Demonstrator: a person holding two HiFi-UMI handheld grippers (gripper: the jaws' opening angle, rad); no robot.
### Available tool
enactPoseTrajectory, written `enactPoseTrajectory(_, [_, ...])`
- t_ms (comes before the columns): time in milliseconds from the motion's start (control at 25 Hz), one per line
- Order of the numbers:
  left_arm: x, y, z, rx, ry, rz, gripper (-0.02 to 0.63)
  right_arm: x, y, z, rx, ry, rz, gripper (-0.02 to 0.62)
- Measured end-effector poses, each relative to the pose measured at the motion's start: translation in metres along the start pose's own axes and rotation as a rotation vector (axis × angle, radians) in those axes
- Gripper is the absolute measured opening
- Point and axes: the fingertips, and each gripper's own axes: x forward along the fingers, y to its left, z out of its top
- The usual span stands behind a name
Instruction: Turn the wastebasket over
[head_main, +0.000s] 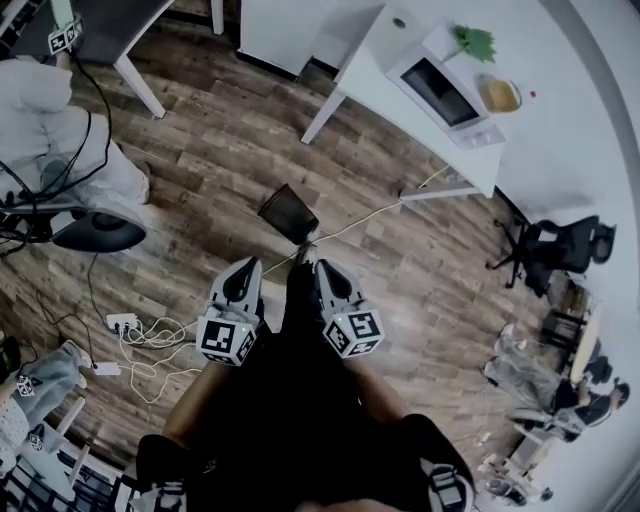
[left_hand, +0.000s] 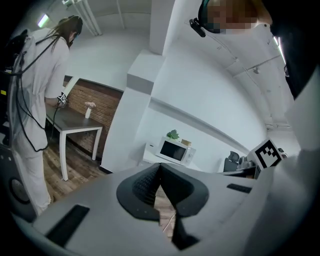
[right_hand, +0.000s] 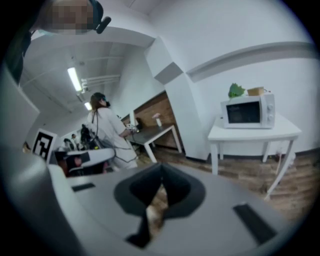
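The wastebasket (head_main: 288, 212) is a dark mesh bin that stands on the wooden floor, a short way ahead of both grippers in the head view. My left gripper (head_main: 246, 266) and right gripper (head_main: 322, 268) are held side by side in front of my body, pointing towards the bin and apart from it. In the left gripper view the left gripper (left_hand: 160, 166) has its jaws meeting at the tips with nothing between them. The right gripper (right_hand: 161, 169) looks the same in its own view. The bin does not show in either gripper view.
A white table (head_main: 385, 60) with a microwave (head_main: 440, 90) and a plant stands beyond the bin at the right. A cable (head_main: 360, 220) runs across the floor by the bin. A power strip (head_main: 122, 322) with cords lies at the left. A person in white (head_main: 60, 150) stands by a dark table (head_main: 110, 30).
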Motion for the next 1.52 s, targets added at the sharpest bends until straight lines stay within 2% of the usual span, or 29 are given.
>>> enactPoseTrajectory(360, [0.072,0.001,0.012,-0.025,-0.045,0.217,0.035,0.073,-0.065,0.028,-0.117,0.092,0.213,0.032])
enactPoseTrajectory(520, [0.104,0.003,0.01,-0.053,-0.065,0.305,0.035,0.11,-0.093,0.027,-0.141,0.145,0.296,0.032])
enactPoseTrajectory(640, [0.124,0.004,0.01,-0.073,-0.081,0.342,0.035,0.139,-0.111,0.02,-0.152,0.183,0.334,0.032])
enactPoseTrajectory(960, [0.176,0.031,-0.005,-0.127,-0.081,0.321,0.035,0.215,-0.145,-0.031,-0.173,0.28,0.33,0.032])
enactPoseTrajectory(1200, [0.209,0.068,-0.032,-0.165,-0.05,0.281,0.035,0.277,-0.172,-0.098,-0.17,0.367,0.314,0.032])
enactPoseTrajectory(1520, [0.221,0.119,-0.068,-0.229,-0.038,0.303,0.035,0.343,-0.192,-0.195,-0.213,0.468,0.311,0.032])
